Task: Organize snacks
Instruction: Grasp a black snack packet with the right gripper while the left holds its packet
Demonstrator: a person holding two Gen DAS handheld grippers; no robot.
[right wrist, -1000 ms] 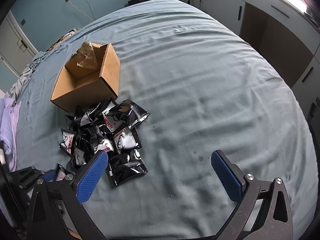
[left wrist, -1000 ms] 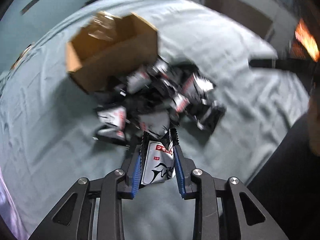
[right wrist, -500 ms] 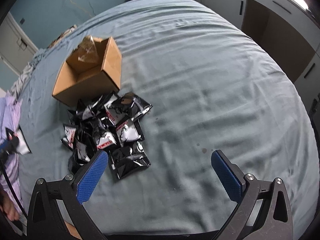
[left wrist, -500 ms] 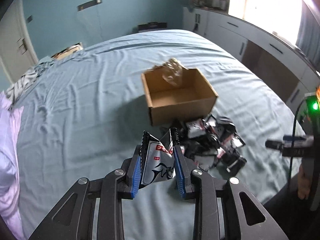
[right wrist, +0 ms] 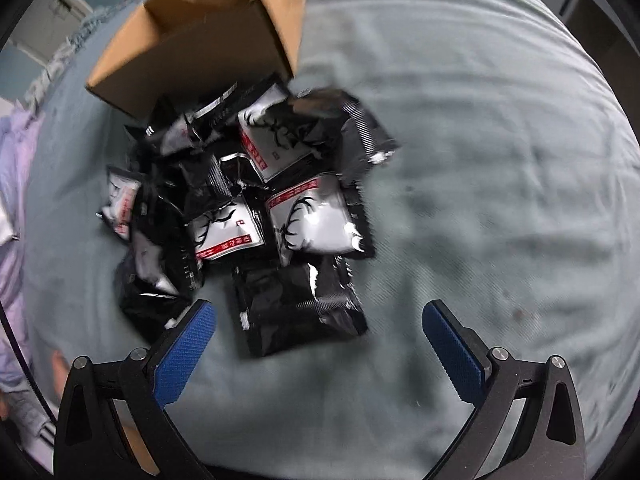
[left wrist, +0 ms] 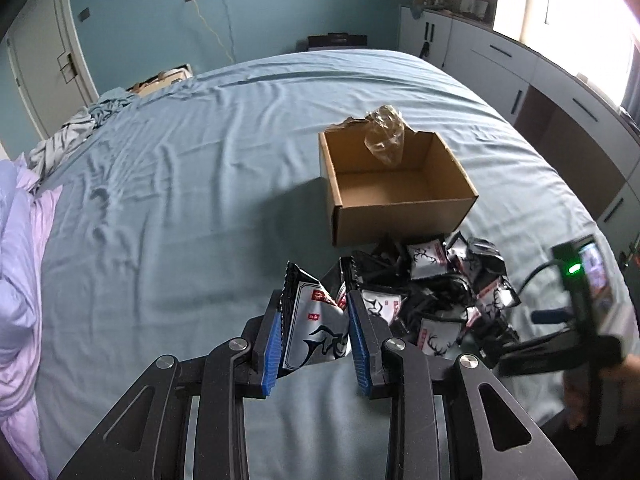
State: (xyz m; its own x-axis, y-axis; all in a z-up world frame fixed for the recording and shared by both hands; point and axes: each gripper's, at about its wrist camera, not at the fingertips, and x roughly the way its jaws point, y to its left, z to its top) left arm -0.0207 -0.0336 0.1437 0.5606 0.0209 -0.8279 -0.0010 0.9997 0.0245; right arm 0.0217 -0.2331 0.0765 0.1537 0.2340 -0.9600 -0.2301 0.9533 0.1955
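In the left wrist view the left tongs [left wrist: 316, 334] clamp a snack packet [left wrist: 316, 332] short of the cardboard box [left wrist: 396, 188] ahead, ready for boxing, while in the right wrist view the right tongs [right wrist: 320, 356], spread wide and empty, hover just behind the packet pile [right wrist: 256, 208] for the next pick.

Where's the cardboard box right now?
In the left wrist view the cardboard box sits open on the bed, right of centre, just behind the pile of snack packets.

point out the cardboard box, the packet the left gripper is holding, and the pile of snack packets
cardboard box [left wrist: 400, 216]: left wrist view, front wall
held packet [left wrist: 316, 332]: left wrist view, silver face
snack pile [right wrist: 316, 224]: right wrist view, a silver packet mid-pile
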